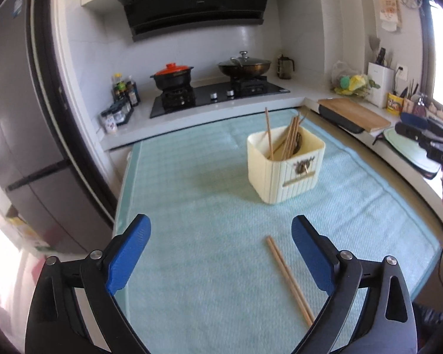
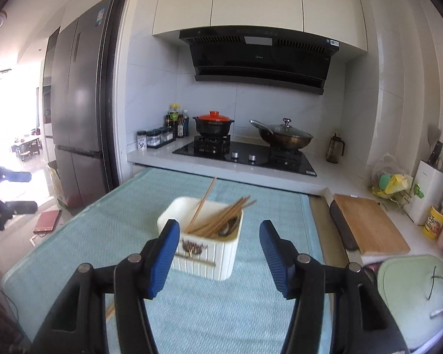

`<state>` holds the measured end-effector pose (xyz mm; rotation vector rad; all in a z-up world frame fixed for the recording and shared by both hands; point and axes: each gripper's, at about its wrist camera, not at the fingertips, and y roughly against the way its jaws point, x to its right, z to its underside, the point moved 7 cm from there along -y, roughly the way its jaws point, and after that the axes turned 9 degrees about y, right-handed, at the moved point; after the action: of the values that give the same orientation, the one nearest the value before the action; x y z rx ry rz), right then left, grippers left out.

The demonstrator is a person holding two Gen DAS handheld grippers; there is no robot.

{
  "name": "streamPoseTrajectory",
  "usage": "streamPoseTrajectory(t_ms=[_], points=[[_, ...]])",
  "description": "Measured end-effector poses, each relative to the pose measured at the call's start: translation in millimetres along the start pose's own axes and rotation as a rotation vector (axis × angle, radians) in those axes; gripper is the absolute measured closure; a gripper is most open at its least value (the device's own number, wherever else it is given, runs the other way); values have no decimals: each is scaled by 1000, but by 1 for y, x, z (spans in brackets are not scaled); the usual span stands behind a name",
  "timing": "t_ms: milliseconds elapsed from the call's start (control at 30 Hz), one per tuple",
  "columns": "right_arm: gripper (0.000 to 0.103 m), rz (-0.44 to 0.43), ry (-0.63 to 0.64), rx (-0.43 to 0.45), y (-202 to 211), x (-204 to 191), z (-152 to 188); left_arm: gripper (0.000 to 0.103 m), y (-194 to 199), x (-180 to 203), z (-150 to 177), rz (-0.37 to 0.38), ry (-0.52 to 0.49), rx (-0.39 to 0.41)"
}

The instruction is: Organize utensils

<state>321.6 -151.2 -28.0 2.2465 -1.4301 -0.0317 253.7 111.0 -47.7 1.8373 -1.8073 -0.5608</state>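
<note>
Left tongs (image 1: 221,253) spread wide, holding nothing, hovering over the towel-covered desk (image 1: 192,194). Pair of loose chopsticks (image 1: 289,280) flat on the towel just inside the left tongs' right finger. Right tongs (image 2: 220,256) also wide open, empty, aimed at the cream utensil holder (image 2: 205,242), already stocked with upright chopsticks (image 2: 221,215) mid-desk.

I see woven matt cloth mat (image 1: 192,206) — ribbed cream plastic holder (image 1: 286,174), bare wood chopsticks (image 1: 289,277), ridged blue finger pads (image 1: 130,259).
</note>
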Motion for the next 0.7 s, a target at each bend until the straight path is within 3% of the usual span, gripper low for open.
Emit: streamPoseTrajectory(t_ms=[200, 300, 500, 700], points=[[45, 6, -80, -86, 9, -45, 92, 6, -16, 0, 85, 39, 222, -59], [46, 11, -116, -139, 3, -59, 125, 6, -33, 1, 110, 3, 277, -88], [46, 8, -131, -228, -1, -73, 172, 6, -57, 10, 129, -21, 273, -108], [46, 11, -201, -236, 5, -69, 189, 6, -79, 18, 143, -19, 250, -160]])
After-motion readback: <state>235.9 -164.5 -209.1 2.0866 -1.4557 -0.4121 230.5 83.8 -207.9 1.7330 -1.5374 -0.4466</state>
